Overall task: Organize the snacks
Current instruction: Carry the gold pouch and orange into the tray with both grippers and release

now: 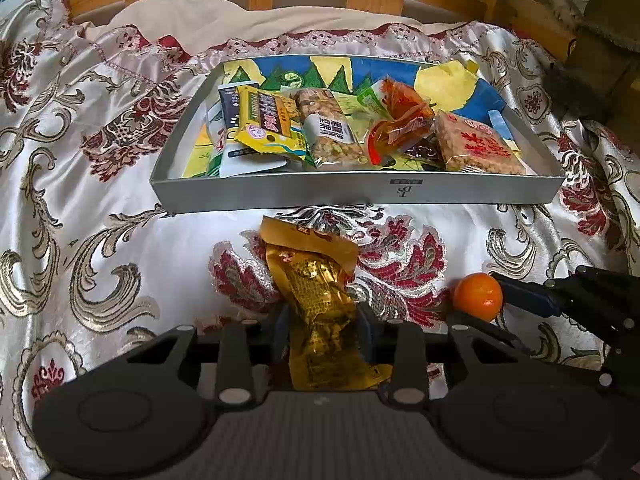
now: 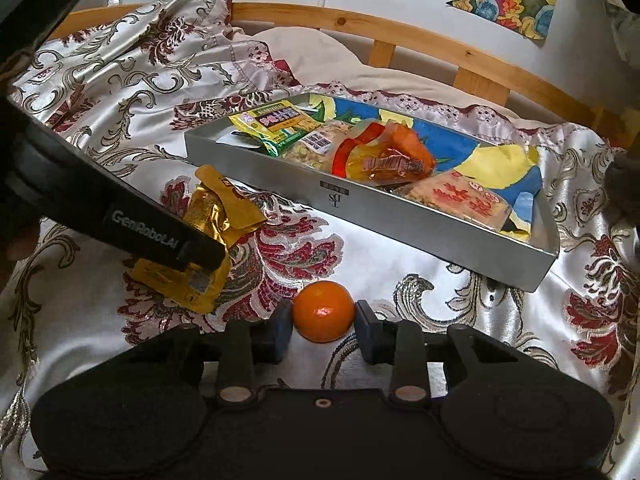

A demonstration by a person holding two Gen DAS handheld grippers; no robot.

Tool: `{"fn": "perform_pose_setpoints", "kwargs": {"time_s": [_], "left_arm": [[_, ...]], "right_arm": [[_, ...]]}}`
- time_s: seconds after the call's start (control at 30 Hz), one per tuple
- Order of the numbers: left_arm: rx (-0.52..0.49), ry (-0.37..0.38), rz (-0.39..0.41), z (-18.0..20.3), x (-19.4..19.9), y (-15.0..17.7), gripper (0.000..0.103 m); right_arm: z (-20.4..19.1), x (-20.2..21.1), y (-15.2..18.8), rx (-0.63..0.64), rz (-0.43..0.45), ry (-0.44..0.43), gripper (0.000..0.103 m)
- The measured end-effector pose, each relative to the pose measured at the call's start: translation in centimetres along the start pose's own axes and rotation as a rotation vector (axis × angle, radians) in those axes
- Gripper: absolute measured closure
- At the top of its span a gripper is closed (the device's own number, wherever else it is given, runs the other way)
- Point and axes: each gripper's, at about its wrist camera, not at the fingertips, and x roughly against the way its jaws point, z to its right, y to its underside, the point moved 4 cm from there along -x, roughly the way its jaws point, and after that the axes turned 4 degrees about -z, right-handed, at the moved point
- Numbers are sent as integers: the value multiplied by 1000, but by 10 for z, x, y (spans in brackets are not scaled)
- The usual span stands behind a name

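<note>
- Snacks are mostly gathered in the shallow grey metal tray (image 1: 352, 194) ahead of both sets of fingers; two items remain on the patterned satin bedspread (image 1: 120, 240).
- Left gripper (image 1: 324, 326) has its fingers pressed against either side of the crinkly gold foil snack packet (image 1: 316, 292), which runs out past the fingertips toward the tray.
- Right gripper (image 2: 323, 326) brackets the small round orange mandarin (image 2: 323, 311): the left finger looks to touch it, while a slight gap shows at the right finger, so the fingers are apart rather than clamped.
- Foil is slick and the hold sits low on the packet; I judge it could slide or droop and catch the tray's near wall.
- Closing off-centre could roll the mandarin forward, out from between the fingers.
- Both grippers sit close together, so lifting at once risks a knock.
- Soft bedding may let the tray tilt.
</note>
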Motion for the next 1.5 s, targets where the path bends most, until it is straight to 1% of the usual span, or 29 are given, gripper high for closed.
{"fn": "perform_pose_setpoints", "kwargs": {"time_s": [0.23,0.4,0.43,0.53,0.7,0.87,1.0,1.1,1.17,1.3,1.4,1.43,1.5], "left_arm": [[-10,-20,30,2,8,6,70],[4,-24,56,3,14,9,71],[11,-22,66,3,16,9,74],[29,-16,95,2,22,10,76],[14,-41,96,5,20,14,77],[44,-33,137,7,27,15,80],[127,3,179,3,35,19,81],[130,-19,170,3,29,23,81],[128,-25,172,3,26,25,81],[156,-32,156,-2,21,22,75],[179,-33,107,-7,10,18,66],[187,-25,91,-8,6,17,65],[203,-15,89,-10,3,16,65]], "right_arm": [[-2,4,-2,14,19,3,68],[-3,8,-4,20,38,9,68],[-3,8,-4,18,43,10,68],[-2,11,-6,12,59,15,68],[1,15,-8,-7,74,23,68],[3,16,-10,-15,83,33,68],[8,18,-12,-39,108,60,68],[13,21,-14,-62,126,73,67],[16,21,-14,-78,128,76,67],[19,20,-16,-102,128,73,67],[18,19,-18,-101,126,74,67],[18,19,-18,-98,126,77,67],[17,20,-19,-92,129,82,67]]}}
